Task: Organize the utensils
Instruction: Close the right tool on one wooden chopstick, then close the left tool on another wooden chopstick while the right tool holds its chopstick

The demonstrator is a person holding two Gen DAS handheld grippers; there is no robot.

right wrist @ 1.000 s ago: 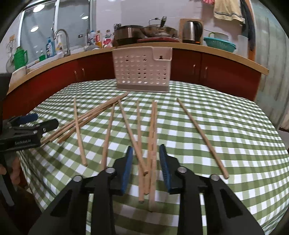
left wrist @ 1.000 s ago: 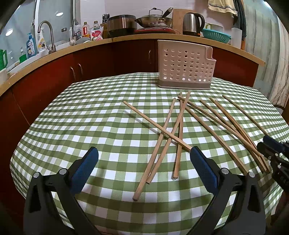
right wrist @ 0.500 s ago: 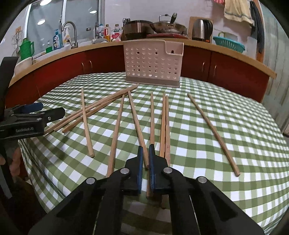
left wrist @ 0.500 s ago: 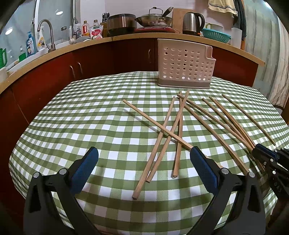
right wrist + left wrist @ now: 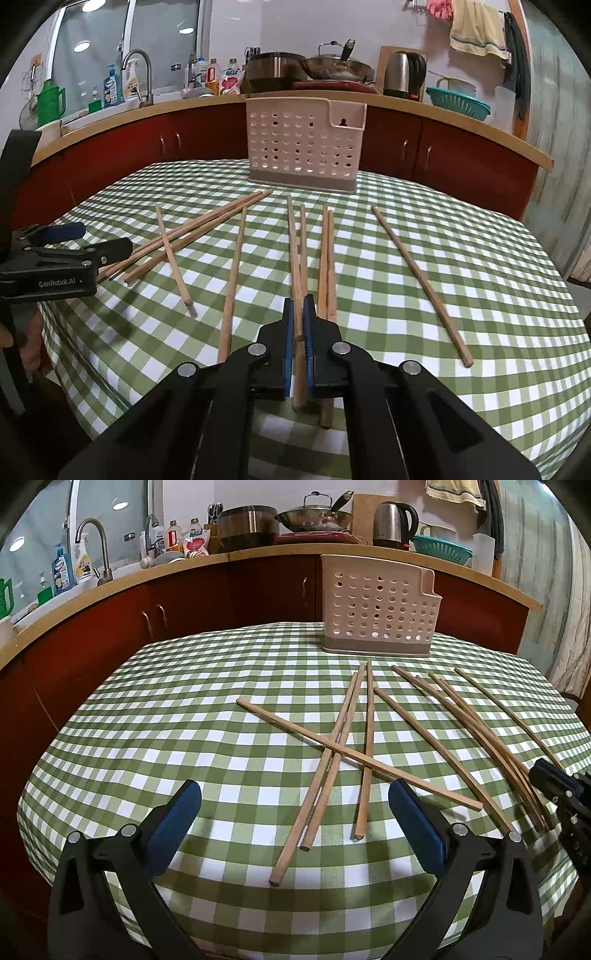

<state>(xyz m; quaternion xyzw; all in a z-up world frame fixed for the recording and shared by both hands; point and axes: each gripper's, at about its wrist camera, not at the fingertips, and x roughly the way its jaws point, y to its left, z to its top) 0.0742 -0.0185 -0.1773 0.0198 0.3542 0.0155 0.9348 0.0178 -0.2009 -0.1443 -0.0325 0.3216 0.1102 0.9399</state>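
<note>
Several wooden chopsticks point(image 5: 343, 746) lie scattered on the green checked tablecloth point(image 5: 184, 738), some crossed. A perforated white utensil holder point(image 5: 376, 605) stands upright at the table's far side; it also shows in the right wrist view point(image 5: 303, 144). My right gripper point(image 5: 298, 321) is shut on two chopsticks point(image 5: 295, 243) near their near ends, low over the cloth. It shows at the right edge of the left wrist view point(image 5: 561, 786). My left gripper point(image 5: 295, 812) is open and empty, above the near ends of the crossed chopsticks.
The table's near edge runs just below both grippers. A red cabinet with a wooden counter point(image 5: 258, 554) curves behind the table, carrying a kettle point(image 5: 391, 524), pots, bottles and a sink tap point(image 5: 92, 542). A teal colander point(image 5: 458, 103) sits on the counter at right.
My right gripper has closed from open onto two chopsticks and moved slightly forward. My left gripper has stayed open and drifted slightly.
</note>
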